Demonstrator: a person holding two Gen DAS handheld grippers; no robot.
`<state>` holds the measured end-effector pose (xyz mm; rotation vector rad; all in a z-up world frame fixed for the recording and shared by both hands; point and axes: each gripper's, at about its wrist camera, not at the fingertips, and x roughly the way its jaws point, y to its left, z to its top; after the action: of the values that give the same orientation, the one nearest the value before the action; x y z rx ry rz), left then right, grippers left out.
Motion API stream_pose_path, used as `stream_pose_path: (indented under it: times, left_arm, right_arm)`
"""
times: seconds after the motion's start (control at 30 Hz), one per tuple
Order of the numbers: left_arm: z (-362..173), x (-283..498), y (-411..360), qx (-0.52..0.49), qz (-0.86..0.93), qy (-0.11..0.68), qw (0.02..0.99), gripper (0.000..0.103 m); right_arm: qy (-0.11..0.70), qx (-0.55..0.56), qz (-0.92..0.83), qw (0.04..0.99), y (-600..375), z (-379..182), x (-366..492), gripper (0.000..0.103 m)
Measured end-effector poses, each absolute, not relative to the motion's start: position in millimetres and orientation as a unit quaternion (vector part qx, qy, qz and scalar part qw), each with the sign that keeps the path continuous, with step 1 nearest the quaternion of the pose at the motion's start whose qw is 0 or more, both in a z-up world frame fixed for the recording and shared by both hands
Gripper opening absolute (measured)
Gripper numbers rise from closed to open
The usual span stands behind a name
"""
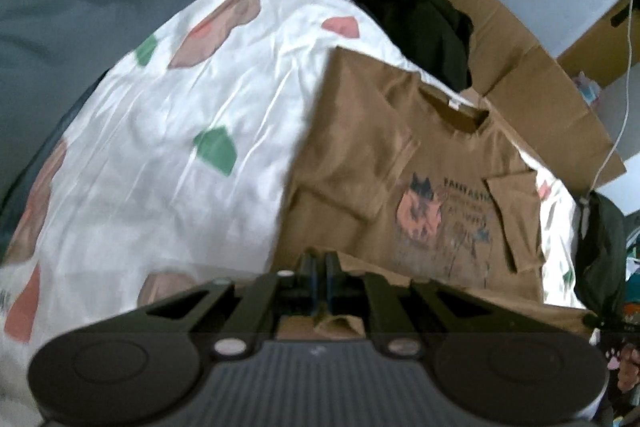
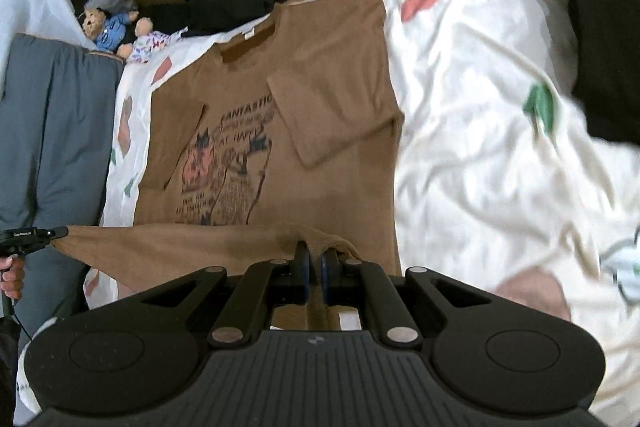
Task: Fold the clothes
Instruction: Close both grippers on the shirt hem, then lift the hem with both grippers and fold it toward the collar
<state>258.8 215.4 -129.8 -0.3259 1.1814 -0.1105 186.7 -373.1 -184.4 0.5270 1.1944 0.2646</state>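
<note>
A brown T-shirt (image 1: 400, 163) with a printed front lies on a white patterned sheet (image 1: 168, 131), both sleeves folded inward. My left gripper (image 1: 319, 261) is shut on the shirt's bottom hem, lifted off the sheet. In the right wrist view the shirt (image 2: 332, 99) lies collar away from me; my right gripper (image 2: 314, 251) is shut on the other hem corner. The hem stretches left to the left gripper (image 2: 60, 231), held in a hand at the left edge.
Black clothes (image 1: 424, 27) lie on flattened cardboard (image 1: 520, 75) beyond the collar. A grey cushion (image 2: 52, 131) borders the sheet. Stuffed toys (image 2: 108, 27) sit at the far corner. A dark garment (image 2: 600, 39) lies on the sheet (image 2: 500, 131) at right.
</note>
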Motion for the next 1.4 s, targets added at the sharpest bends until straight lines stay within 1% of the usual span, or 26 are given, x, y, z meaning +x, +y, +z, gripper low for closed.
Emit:
stream_pose_path:
  times: [0.2,0.3,0.47,0.57,0.8,1.03,1.3,1.37,1.4]
  left_arm:
    - [-163,314,216,-0.186,-0.046,0.552,0.812,0.004]
    - [-177,338,213,-0.187,-0.041,0.555,0.81,0.004]
    - [-187,375,210,-0.199,-0.03,0.555,0.807,0.004]
    - [-181,397,203,-0.196,-0.041,0.546,0.814,0.004]
    - [-182,447,186,-0.178,-0.043,0.538,0.823,0.004]
    - [-220,471,183,-0.18,-0.029,0.559,0.809,0.004]
    - [-242,465,187,-0.181,-0.06,0.571,0.798,0.006]
    - [-245,464,189,-0.183,-0.063,0.573,0.796,0.006]
    - [-247,463,190,-0.185,-0.065,0.575,0.795,0.006]
  right_arm:
    - [0.555,0.237,0.117,0.789,-374,-193,241,0.006]
    - [0.558,0.241,0.116,0.785,-374,-203,270,0.005]
    - [0.559,0.249,0.125,0.781,-373,-218,315,0.005]
    - [0.559,0.253,0.125,0.779,-374,-225,336,0.005]
    - [0.546,0.267,0.116,0.785,-387,-235,376,0.005]
    - [0.553,0.253,0.106,0.786,-393,-254,399,0.006]
    - [0.561,0.274,0.091,0.775,-397,-271,397,0.011]
    - [0.564,0.273,0.094,0.774,-398,-271,393,0.018]
    - [0.565,0.272,0.094,0.773,-398,-270,391,0.02]
